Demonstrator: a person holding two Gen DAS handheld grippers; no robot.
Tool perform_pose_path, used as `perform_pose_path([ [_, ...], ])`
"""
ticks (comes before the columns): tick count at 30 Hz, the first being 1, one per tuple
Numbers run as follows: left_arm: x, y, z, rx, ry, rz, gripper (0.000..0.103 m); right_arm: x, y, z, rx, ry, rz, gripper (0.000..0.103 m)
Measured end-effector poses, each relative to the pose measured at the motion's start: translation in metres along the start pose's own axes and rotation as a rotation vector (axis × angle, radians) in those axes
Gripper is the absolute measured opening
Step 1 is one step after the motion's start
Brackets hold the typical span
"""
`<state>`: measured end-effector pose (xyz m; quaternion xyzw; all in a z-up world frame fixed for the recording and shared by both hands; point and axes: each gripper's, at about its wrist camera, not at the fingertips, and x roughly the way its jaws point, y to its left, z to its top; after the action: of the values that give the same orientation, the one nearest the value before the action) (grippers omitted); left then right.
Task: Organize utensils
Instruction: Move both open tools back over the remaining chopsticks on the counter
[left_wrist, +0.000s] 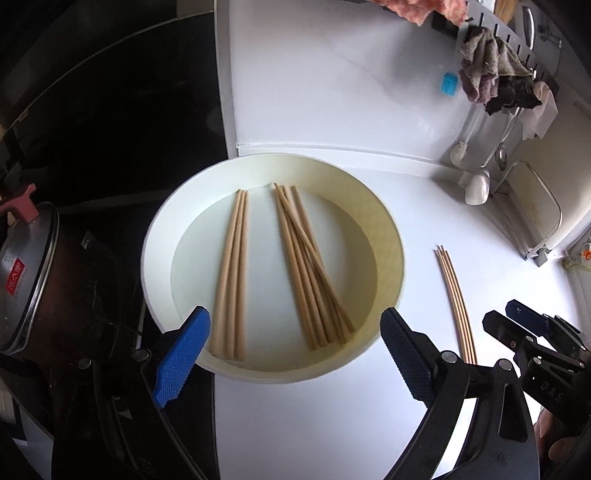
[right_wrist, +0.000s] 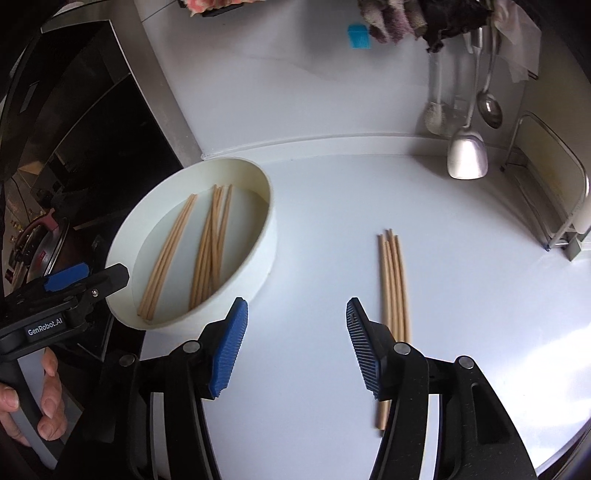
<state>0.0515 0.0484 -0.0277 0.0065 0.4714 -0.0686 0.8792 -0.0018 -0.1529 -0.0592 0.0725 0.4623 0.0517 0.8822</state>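
While we hold the left hand-held gripper over the near rim of the round white basin, its blue fingers stand wide apart with nothing between them. Inside the basin lie two groups of wooden chopsticks: a tidy trio on the left and a looser, crossing bundle on the right. The basin sits on the white bench beside the black stovetop. Our right hand-held gripper is likewise spread apart and grips nothing; it hangs above the bench between the basin and a third set of chopsticks, which lies on the bench just beside its right finger. Ladles hang at the back wall under draped cloths.
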Motion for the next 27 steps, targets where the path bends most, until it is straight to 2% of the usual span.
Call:
perform_pose_path([
  [5,0.003,-0.038,-0.014,0.027,0.004,-0.031,0.094,-0.012,-0.039,-0.017,0.019,-0.009,-0.045,0.057],
  [14,0.022,-0.094,-0.046,0.051,0.023,-0.078,0.096,0.006,-0.101,-0.048,0.030,0.001,-0.139,0.057],
  [18,0.036,-0.104,-0.059,0.042,0.017,-0.068,0.096,0.025,-0.114,-0.055,0.013,-0.014,-0.142,0.057],
  [24,0.055,-0.116,-0.071,0.035,-0.017,-0.010,0.096,0.058,-0.120,-0.066,-0.010,0.004,-0.106,0.057],
  [27,0.056,-0.120,-0.076,0.045,-0.037,-0.009,0.096,0.061,-0.118,-0.070,-0.035,-0.024,-0.110,0.057],
])
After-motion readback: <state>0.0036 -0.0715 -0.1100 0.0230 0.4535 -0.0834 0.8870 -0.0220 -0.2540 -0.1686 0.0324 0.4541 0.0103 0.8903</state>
